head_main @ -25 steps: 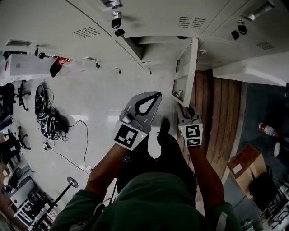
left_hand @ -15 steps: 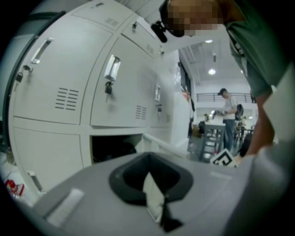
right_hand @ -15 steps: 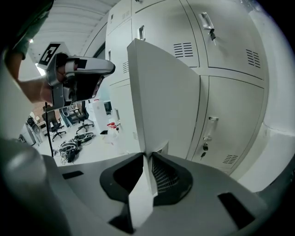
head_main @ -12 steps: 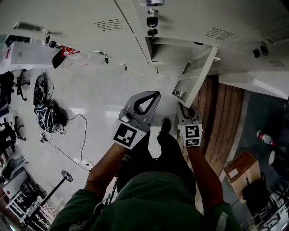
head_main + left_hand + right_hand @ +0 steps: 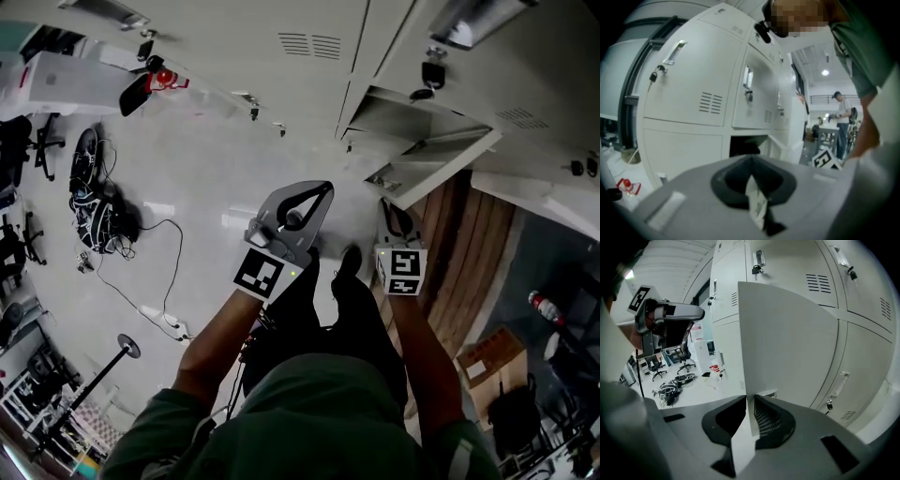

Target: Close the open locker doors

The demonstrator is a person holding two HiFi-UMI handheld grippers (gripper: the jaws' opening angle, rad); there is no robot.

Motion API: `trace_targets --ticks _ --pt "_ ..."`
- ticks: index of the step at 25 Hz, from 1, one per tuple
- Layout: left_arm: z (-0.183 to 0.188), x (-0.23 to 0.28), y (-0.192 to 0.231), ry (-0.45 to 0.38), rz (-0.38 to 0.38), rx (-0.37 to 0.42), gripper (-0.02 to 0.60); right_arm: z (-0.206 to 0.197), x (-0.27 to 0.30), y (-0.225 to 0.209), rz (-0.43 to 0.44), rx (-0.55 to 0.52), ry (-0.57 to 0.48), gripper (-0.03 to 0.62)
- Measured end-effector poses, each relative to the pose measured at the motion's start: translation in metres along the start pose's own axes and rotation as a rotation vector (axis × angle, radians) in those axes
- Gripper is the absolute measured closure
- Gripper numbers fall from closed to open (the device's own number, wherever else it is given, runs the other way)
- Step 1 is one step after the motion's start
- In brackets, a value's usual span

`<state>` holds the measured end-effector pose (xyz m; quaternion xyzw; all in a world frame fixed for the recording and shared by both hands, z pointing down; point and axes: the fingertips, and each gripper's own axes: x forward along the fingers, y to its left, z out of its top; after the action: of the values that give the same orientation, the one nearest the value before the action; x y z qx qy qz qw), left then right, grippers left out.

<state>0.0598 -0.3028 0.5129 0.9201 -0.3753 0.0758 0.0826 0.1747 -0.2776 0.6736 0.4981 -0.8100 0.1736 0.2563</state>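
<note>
The open locker door [image 5: 439, 165] sticks out from the lockers [image 5: 309, 42] and blocks the way on the right, its edge between the jaws of the right gripper [image 5: 394, 214]. Left of it, the floor [image 5: 202, 178] is free around the left gripper [image 5: 322, 192]; cables [image 5: 103, 225] lie well apart

Head view steeply down the lockers [image 5: 281, 75], both gripper views low, close, facing them, all sharing the open door [image 5: 441, 167]

The pale floor [image 5: 202, 178] carries a tangle of black cables [image 5: 98, 220] on one side, with wooden planks [image 5: 473, 253] and a cardboard box [image 5: 485, 357] on the other.
</note>
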Motion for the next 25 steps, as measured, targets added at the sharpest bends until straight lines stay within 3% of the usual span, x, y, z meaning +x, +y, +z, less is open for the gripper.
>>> trace_targets --ticks 7,15,25 --pt "-0.004 -0.024 0.046 -0.008 0.047 -0.015 0.583 0.030 0.040 0.005 -0.027 0.004 -0.002 0.543" --pt "-0.018 -0.038 0.094 0.027 0.084 -0.044 0.583 0.067 0.087 -0.021 -0.092 0.019 -0.015 0.545" --pt "-0.012 -0.072 0.138 -0.021 0.127 -0.014 0.583 0.108 0.123 -0.043 -0.170 0.012 -0.038 0.546"
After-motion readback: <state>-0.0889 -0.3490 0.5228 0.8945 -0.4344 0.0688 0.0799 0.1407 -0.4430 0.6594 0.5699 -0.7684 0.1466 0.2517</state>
